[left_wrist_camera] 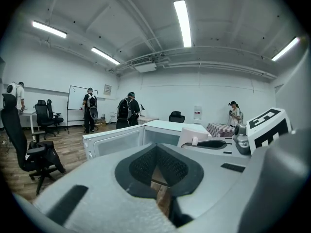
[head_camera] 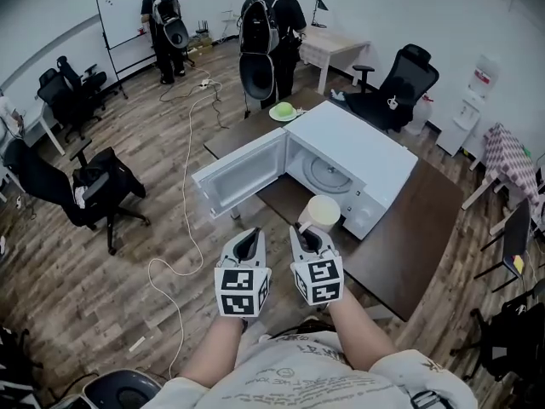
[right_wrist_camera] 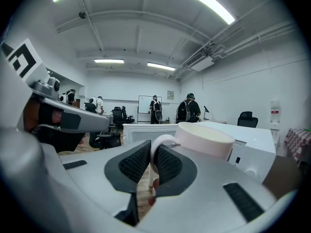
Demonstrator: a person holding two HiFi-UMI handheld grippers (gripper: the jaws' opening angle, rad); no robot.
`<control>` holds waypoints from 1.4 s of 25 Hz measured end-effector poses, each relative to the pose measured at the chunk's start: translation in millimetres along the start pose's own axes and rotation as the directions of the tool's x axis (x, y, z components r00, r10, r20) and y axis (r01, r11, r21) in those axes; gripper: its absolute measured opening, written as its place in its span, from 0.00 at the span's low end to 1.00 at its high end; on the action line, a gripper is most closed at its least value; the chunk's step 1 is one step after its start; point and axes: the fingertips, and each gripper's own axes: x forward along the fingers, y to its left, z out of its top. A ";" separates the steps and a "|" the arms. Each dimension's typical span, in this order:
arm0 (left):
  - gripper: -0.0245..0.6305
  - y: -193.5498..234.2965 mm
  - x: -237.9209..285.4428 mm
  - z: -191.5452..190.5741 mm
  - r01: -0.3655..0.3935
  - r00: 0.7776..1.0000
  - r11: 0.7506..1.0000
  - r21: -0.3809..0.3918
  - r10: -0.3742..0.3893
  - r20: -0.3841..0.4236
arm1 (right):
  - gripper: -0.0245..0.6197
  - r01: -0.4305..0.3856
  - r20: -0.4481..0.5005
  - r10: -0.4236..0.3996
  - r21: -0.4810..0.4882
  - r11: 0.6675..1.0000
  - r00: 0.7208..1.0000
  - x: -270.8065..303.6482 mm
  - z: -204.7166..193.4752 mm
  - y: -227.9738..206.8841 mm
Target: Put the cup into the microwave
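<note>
A cream cup (head_camera: 323, 212) hangs by its handle in my right gripper (head_camera: 304, 236), just in front of the open white microwave (head_camera: 353, 147). In the right gripper view the gripper (right_wrist_camera: 151, 162) is shut on the cup's handle (right_wrist_camera: 158, 143), and the cup body (right_wrist_camera: 205, 140) juts out beyond the pads. The microwave door (head_camera: 241, 171) is swung wide to the left, showing the glass turntable (head_camera: 329, 174) inside. My left gripper (head_camera: 246, 244) hovers beside the right one, shut on nothing; its pads (left_wrist_camera: 146, 166) meet with only the floor showing behind them.
The microwave stands on a dark brown table (head_camera: 417, 228). A green dish (head_camera: 283, 111) lies at the table's far end. Two people with backpacks (head_camera: 271, 32) stand beyond it. Black office chairs (head_camera: 94, 186) are at left, and a white cable (head_camera: 186, 211) trails over the wood floor.
</note>
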 end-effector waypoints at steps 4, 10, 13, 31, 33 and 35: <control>0.06 3.0 17.5 -2.6 -0.002 1.000 1.000 0.004 0.002 -0.018 | 0.09 0.027 -0.018 -0.027 -0.005 1.000 0.999 17.2 -14.6 -14.8; 0.06 18.6 51.5 -0.1 -0.018 1.000 1.000 0.006 0.018 -0.018 | 0.09 0.092 -0.025 -0.093 -0.002 0.996 0.995 60.1 -38.3 -46.8; 0.06 27.7 73.8 4.2 -0.016 1.000 1.000 -0.024 0.016 -0.010 | 0.09 0.103 -0.034 -0.103 -0.012 0.995 0.994 87.8 -49.2 -63.8; 0.06 54.0 173.7 3.9 0.033 0.998 0.999 -0.015 -0.034 -0.057 | 0.10 0.178 -0.123 -0.183 -0.051 0.983 0.975 211.7 -98.3 -166.0; 0.06 55.5 179.9 -0.5 0.036 0.997 0.999 -0.016 -0.037 -0.073 | 0.10 0.185 -0.125 -0.190 -0.051 0.981 0.974 220.5 -102.1 -175.8; 0.06 56.2 185.3 -4.6 0.038 0.995 0.999 -0.019 -0.040 -0.087 | 0.10 0.191 -0.121 -0.197 -0.061 0.980 0.973 228.3 -102.6 -186.0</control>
